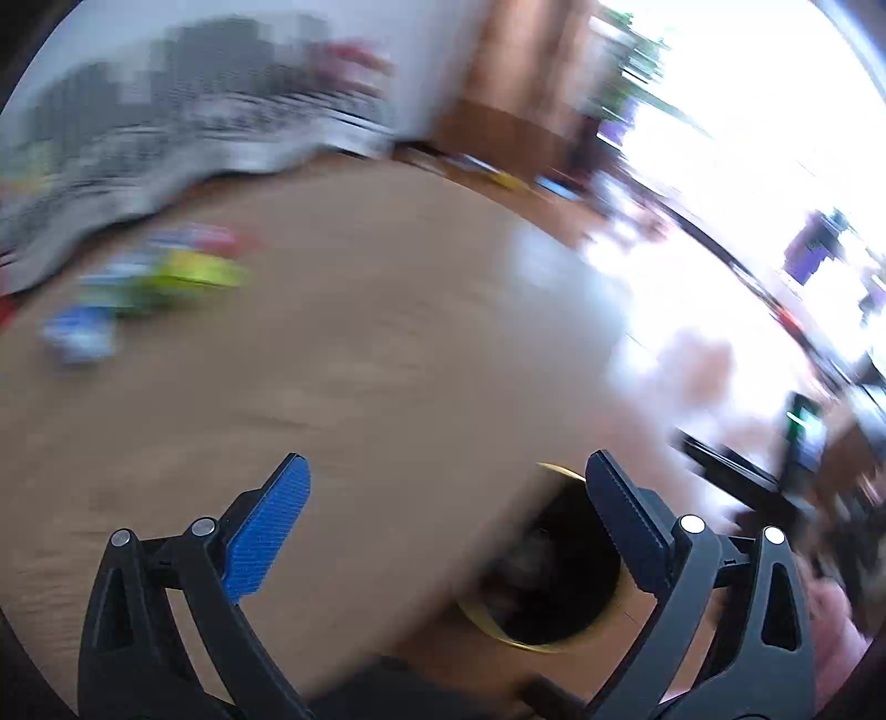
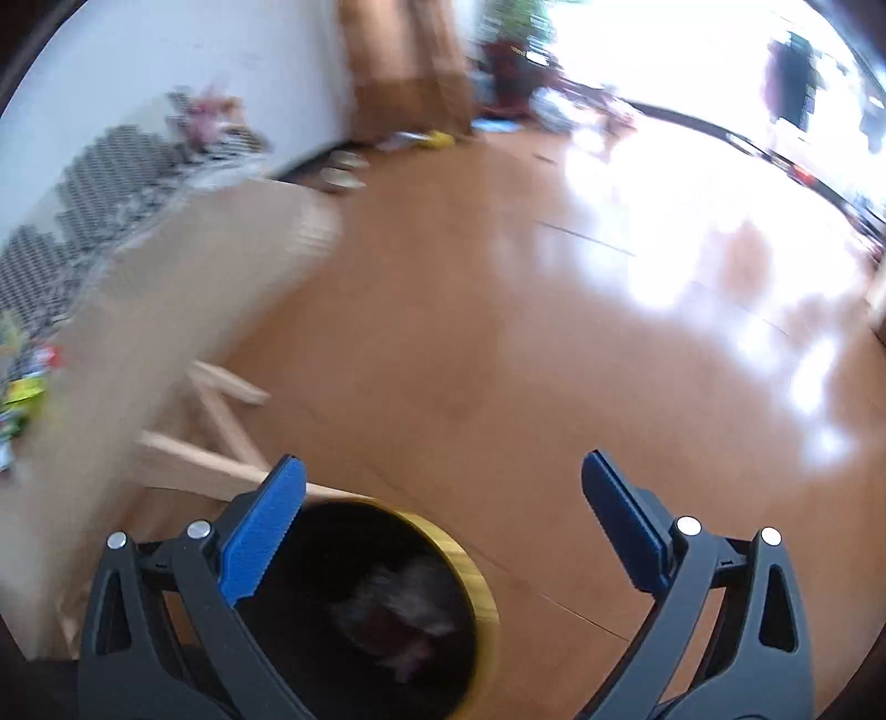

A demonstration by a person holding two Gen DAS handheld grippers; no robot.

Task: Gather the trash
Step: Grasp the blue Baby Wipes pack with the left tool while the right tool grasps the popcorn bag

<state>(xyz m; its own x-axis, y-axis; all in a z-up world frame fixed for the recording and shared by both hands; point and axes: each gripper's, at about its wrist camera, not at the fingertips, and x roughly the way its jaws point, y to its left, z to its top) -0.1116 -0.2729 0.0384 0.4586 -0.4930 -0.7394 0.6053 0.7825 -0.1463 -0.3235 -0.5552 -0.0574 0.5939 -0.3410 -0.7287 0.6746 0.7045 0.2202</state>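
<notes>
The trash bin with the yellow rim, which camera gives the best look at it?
The right wrist view. There the trash bin shows most of its round opening and blurry contents, sitting on the floor beside the table. In the left wrist view the bin is partly cut off by the table edge and a gripper finger.

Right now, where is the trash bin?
The trash bin stands on the wooden floor beside the table, low in both wrist views, below the open right gripper.

Home living room, wooden floor (image 2: 443,332), potted plant (image 2: 512,50)
</notes>
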